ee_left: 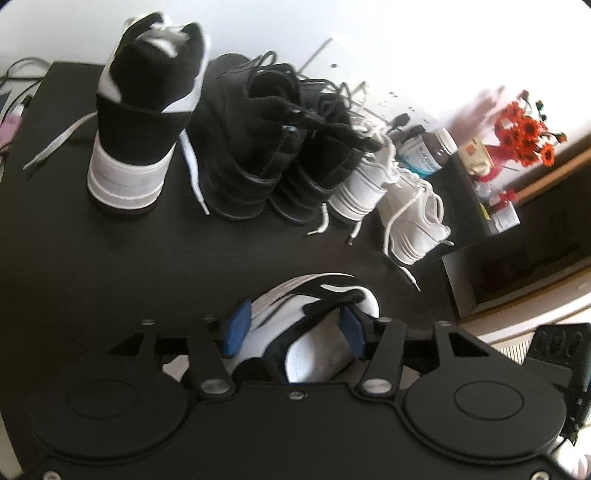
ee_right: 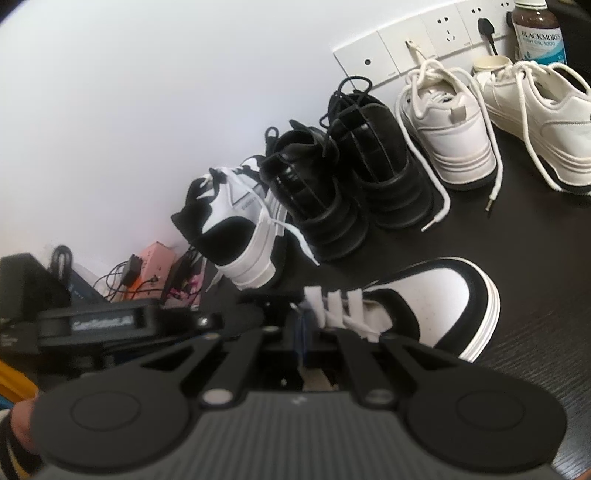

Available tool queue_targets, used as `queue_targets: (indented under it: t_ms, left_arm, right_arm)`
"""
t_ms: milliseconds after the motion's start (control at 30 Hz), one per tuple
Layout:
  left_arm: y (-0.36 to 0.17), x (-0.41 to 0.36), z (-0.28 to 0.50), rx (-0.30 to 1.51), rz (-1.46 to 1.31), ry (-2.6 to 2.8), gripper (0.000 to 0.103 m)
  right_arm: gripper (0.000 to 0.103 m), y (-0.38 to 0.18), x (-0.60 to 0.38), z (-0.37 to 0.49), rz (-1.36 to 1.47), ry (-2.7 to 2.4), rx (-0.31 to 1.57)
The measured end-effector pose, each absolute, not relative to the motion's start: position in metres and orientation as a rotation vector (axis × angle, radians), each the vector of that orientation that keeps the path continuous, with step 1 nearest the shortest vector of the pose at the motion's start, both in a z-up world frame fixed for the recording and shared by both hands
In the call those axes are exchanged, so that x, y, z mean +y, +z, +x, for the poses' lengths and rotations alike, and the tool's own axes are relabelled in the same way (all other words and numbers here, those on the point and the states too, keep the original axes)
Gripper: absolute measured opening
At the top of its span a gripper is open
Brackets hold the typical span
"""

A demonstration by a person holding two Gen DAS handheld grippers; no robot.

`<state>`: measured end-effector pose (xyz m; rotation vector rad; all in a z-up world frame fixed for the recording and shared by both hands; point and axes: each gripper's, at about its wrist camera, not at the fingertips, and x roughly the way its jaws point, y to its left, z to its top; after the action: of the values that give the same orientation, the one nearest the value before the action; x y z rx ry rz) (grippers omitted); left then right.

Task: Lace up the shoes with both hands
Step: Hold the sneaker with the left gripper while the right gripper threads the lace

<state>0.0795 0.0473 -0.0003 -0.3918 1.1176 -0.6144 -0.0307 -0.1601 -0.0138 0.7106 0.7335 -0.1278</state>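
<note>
A black-and-white sneaker (ee_right: 443, 295) lies on the dark table (ee_left: 92, 277) with its toe pointing away, flat white laces (ee_right: 340, 310) crossing its tongue. In the left wrist view its heel end (ee_left: 321, 295) sits between the blue pads of my left gripper (ee_left: 295, 325). Those jaws stand apart on either side of the collar and do not visibly press it. My right gripper (ee_right: 300, 325) is shut at the near left end of the lacing, pinching a strip of white lace. The left gripper's black housing (ee_right: 103, 321) shows to its left.
Behind stand the matching sneaker (ee_left: 140, 122), two black shoes (ee_left: 251, 140) and two white sneakers (ee_right: 450, 129), loose lace ends trailing on the table. A brown bottle (ee_right: 537, 33) and wall sockets (ee_right: 417, 40) are at the back, red flowers (ee_left: 524, 136) right, cables (ee_right: 147, 273) left.
</note>
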Motion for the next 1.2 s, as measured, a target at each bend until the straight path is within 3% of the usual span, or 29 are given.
queue_targets:
  t_ms: [200,433,600,733,900,967,1200]
  left_arm:
    - [0.023,0.054,0.086,1.066,-0.422,-0.671,0.06]
    - [0.001,0.036,0.113,1.161,-0.487,-0.627,0.05]
    - [-0.007,0.016,0.118,1.212,-0.437,-0.647,0.049]
    - [-0.013,0.008,0.121,1.247,-0.417,-0.647,0.031]
    - [-0.015,0.01,0.123,1.26,-0.473,-0.654,0.017]
    - [-0.013,0.01,0.123,1.255,-0.487,-0.649,0.004]
    - [-0.013,0.013,0.124,1.245,-0.524,-0.634,0.002]
  right_arm:
    - [0.002,-0.007,-0.154,-0.034,0.663,-0.103,0.689]
    - [0.002,-0.008,-0.146,-0.03,0.604,-0.121,0.687]
    - [0.002,-0.005,-0.139,-0.031,0.507,-0.141,0.669]
    - [0.002,-0.004,-0.133,-0.031,0.441,-0.146,0.661]
    - [0.002,-0.004,-0.134,-0.031,0.434,-0.141,0.659]
    - [0.002,-0.004,-0.135,-0.031,0.433,-0.138,0.66]
    - [0.003,-0.004,-0.138,-0.03,0.435,-0.118,0.67]
